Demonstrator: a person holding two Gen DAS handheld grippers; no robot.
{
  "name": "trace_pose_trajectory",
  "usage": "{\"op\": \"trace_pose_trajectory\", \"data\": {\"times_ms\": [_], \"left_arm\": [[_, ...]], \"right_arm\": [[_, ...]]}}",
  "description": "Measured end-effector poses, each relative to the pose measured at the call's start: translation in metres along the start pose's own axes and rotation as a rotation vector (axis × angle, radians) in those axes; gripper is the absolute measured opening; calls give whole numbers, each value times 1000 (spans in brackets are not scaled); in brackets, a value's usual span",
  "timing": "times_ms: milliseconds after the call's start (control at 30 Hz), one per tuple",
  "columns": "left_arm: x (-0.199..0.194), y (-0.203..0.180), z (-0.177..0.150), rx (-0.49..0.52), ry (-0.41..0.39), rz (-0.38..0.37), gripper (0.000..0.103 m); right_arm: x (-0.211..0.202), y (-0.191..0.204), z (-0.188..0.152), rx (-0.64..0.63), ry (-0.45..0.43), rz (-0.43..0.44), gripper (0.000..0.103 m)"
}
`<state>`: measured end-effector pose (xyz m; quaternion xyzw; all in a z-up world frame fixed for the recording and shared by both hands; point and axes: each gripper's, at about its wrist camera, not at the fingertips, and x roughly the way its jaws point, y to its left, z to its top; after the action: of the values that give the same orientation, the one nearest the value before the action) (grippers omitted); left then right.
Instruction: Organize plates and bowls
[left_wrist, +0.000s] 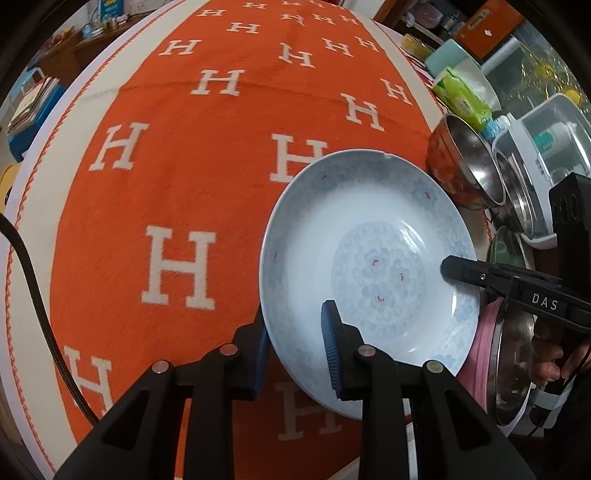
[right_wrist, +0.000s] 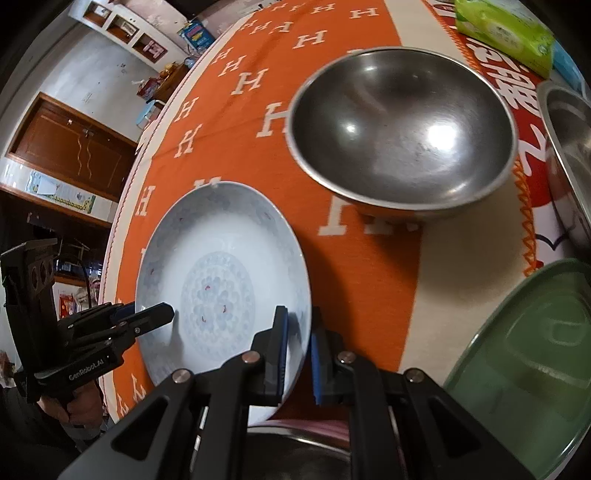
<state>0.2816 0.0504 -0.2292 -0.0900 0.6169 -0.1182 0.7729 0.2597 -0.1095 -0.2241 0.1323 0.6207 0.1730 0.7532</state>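
Two grippers are on one plate, a pale blue one with a dotted centre, lying on the orange cloth at the near right of the table. My left gripper has its jaws nearly closed over the plate's near-left rim, one pad inside the dish and the other outside and under the edge; my right gripper is pinched tight on the opposite rim, pads pressed to both faces. Judging by that, the step in hand is securing the plate for a two-handed lift, and it seems to tilt slightly already (its right edge looks to ride over a pink-rimmed steel bowl, though I cannot tell if they touch). Farther off sits a big steel bowl, with a green lid to the near right and another steel vessel at the far right. Next I would raise both hands together, keeping the plate level, and carry it clear of the bowls to wherever plates get stacked.
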Motion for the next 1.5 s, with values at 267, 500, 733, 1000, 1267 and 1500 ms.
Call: {"op": "trace_pose_trajectory", "data": {"times_ms": [267, 500, 733, 1000, 1267, 1500], "left_arm": [[-12, 20, -9, -52, -25, 5, 25], [-32, 41, -16, -102, -68, 5, 25], [-64, 49, -24, -116, -138, 2, 25], [-97, 47, -40, -113, -200, -19, 25], [-125, 37, -65, -83, -242, -37, 25], [-146, 25, -82, -48, -280, -52, 25]], "right_arm": [[4, 19, 2, -31, 0, 10, 10], [2, 39, 2, -69, -11, 33, 10], [-10, 59, -3, -85, -35, 46, 10], [-38, 76, -12, -113, -92, 53, 10], [-66, 90, -28, -138, -150, 48, 10], [-89, 95, -51, -140, -195, 41, 10]]}}
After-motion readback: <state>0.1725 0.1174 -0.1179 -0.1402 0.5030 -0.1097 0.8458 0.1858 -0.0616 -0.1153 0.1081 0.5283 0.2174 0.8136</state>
